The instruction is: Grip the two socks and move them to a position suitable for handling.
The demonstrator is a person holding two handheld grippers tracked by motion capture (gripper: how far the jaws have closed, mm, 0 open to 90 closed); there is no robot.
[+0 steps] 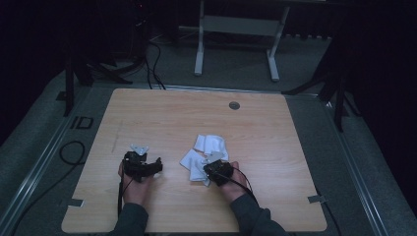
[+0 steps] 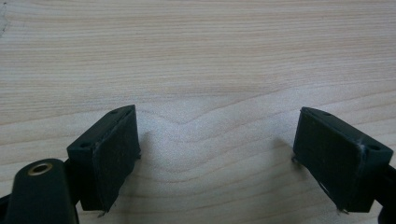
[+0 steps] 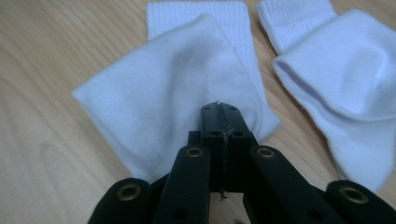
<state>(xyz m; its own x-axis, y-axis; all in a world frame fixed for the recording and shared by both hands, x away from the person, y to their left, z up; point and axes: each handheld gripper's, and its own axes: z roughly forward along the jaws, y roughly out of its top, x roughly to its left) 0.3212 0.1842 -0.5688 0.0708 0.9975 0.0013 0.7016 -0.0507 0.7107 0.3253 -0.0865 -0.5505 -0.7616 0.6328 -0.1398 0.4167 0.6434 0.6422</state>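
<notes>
On the table [image 1: 162, 105], near-centre: two white socks [image 3: 154, 88], side by side. Right gripper [image 3: 219, 114], jaws pressed together, pinching the nearer sock. Left gripper [image 2: 217, 154], jaws spread, over bare wood. Advice: lift slowly, keeping fabric pinched.

Light wood-grain table [image 1: 162, 113], rounded corners, grommet [image 1: 234, 105] at 12 o'clock. Grey carpeted floor [image 1: 236, 66]. White-legged desk frame [image 1: 236, 37] beyond, 12 o'clock. Black cables [image 1: 153, 64] at 11 o'clock. Surroundings dark, dimly lit.
</notes>
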